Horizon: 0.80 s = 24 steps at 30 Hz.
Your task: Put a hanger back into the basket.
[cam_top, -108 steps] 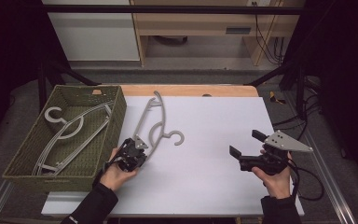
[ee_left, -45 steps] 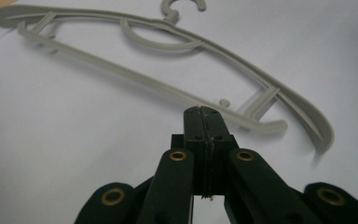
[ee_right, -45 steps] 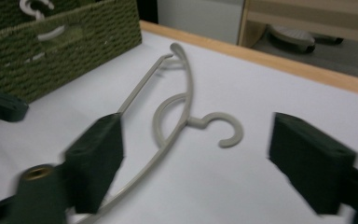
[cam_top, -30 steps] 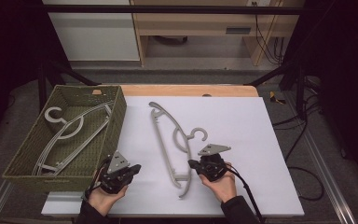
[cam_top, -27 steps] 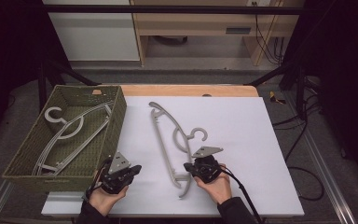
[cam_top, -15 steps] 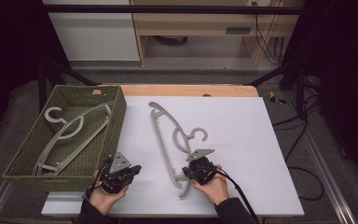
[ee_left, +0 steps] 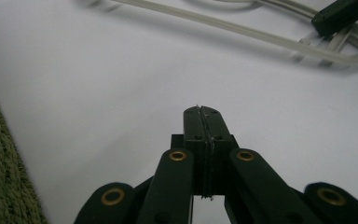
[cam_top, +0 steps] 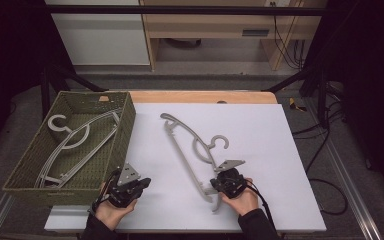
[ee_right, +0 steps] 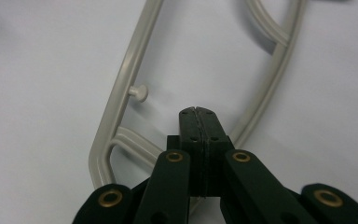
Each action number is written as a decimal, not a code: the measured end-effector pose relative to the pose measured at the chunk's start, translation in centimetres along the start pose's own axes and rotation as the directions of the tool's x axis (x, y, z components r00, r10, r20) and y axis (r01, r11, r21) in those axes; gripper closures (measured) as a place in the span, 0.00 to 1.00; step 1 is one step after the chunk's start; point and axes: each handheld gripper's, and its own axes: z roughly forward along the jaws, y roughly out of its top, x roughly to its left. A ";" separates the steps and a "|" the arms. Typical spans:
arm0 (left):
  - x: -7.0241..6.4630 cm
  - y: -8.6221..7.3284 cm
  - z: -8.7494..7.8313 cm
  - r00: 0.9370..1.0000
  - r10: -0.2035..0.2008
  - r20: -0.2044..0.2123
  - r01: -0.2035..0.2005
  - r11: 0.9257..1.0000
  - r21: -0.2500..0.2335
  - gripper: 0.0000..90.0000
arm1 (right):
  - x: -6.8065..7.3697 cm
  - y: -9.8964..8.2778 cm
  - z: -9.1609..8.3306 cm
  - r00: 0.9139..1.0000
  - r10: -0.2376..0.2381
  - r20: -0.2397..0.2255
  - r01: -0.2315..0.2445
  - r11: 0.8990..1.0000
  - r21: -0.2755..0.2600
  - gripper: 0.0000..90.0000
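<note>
A grey plastic hanger (cam_top: 180,150) lies flat and slantwise on the white table (cam_top: 260,130), hook to the right. My right gripper (cam_top: 215,183) is shut and sits low at the hanger's near end. In the right gripper view its closed tip (ee_right: 198,112) hovers inside the hanger's frame (ee_right: 121,93), beside a small peg (ee_right: 140,92), with nothing between the pads. My left gripper (cam_top: 145,182) rests near the front edge, shut and empty (ee_left: 203,110). It points across bare table toward the hanger (ee_left: 242,30) and the right gripper (ee_left: 335,16).
A green woven basket (cam_top: 122,135) stands at the table's left, holding other grey hangers (cam_top: 72,140); its wall (ee_left: 0,186) is close beside my left gripper. A wooden strip (cam_top: 200,96) runs along the table's far edge, with dark frame bars around.
Earlier the hanger lay by the basket at my left gripper, with the right gripper far right. In the last second the right gripper nudged left at the hanger's near end, then back. The left stayed put.
</note>
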 end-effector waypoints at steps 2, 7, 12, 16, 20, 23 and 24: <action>0.0 0.0 0.0 1.000 0.003 -0.002 -0.003 1.000 0.004 1.00 | -0.9 -0.3 -0.4 1.000 0.014 0.004 -0.014 1.000 -0.013 1.00; 0.2 -0.1 0.0 1.000 -0.004 -0.001 0.004 1.000 0.002 1.00 | -2.4 -0.7 -1.4 0.998 0.060 0.035 -0.059 0.998 -0.027 1.00; 0.1 -0.1 0.0 1.000 0.000 -0.004 0.000 1.000 0.009 1.00 | -3.6 -1.0 -1.7 0.997 0.060 0.043 -0.059 0.998 -0.027 1.00; 0.1 -0.1 0.0 1.000 0.001 -0.005 -0.001 1.000 0.010 1.00 | -3.8 -1.0 -1.8 0.993 0.087 0.082 -0.086 0.996 -0.018 1.00; 0.1 -0.1 0.0 1.000 0.000 -0.001 0.000 1.000 0.008 1.00 | -4.8 -1.3 -2.2 0.992 0.079 0.094 -0.078 0.997 -0.017 1.00; 0.1 -0.1 0.1 1.000 0.006 -0.001 -0.006 1.000 0.017 1.00 | -5.5 -1.4 -2.4 0.990 0.085 0.109 -0.083 0.996 -0.024 1.00; 0.1 -0.1 0.1 1.000 0.007 0.002 -0.007 1.000 0.019 1.00 | -5.5 -1.4 -2.5 0.990 0.090 0.106 -0.088 0.996 -0.028 1.00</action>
